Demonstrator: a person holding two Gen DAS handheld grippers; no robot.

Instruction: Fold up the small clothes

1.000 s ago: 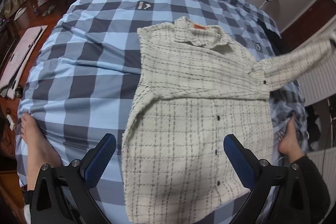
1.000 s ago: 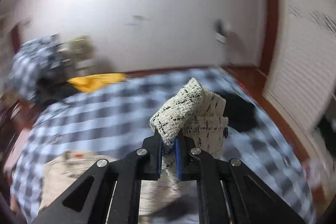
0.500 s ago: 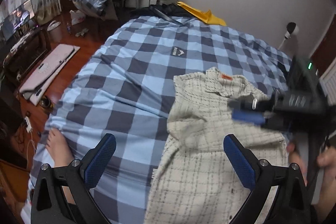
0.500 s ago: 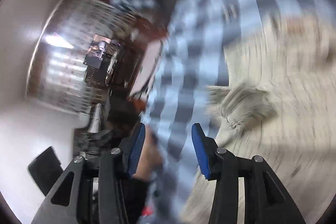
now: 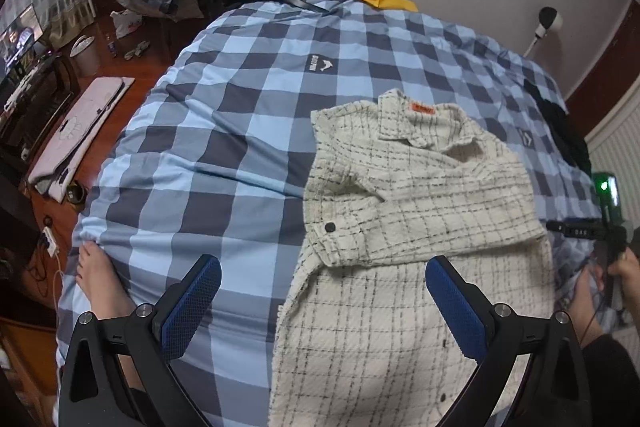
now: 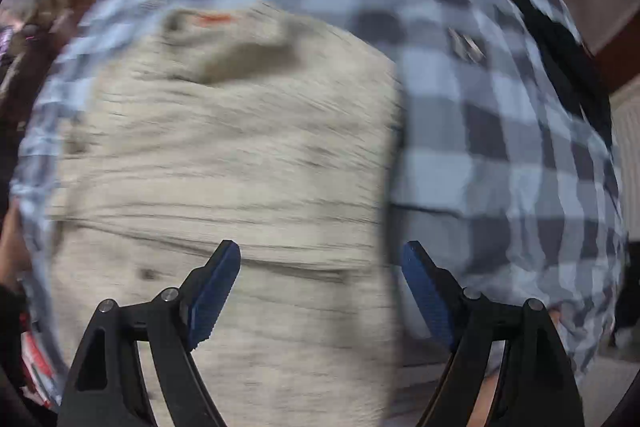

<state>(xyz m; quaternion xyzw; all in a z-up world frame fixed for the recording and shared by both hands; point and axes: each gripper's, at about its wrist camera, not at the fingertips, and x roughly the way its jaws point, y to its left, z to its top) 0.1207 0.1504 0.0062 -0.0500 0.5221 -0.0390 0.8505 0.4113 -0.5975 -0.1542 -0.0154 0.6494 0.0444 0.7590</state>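
shirt: cream button-up shirt with thin black checks, lying flat on the blue-and-grey checked duvet covering the bed, orange collar label at the far end
sleeve: one cuffed sleeve is already laid across the chest, just below the collar label
left tool: jaws wide apart, nothing between them, hovering above the shirt's lower half
right tool: jaws opening, no cloth pinched, blurry view, sits over the shirt's side edge
handling: looks like thick soft knit, light, floppy, grippy rather than slick, I'd guess
where to grab: probably both hem corners, pinching all layers, then carry them up toward the collar label
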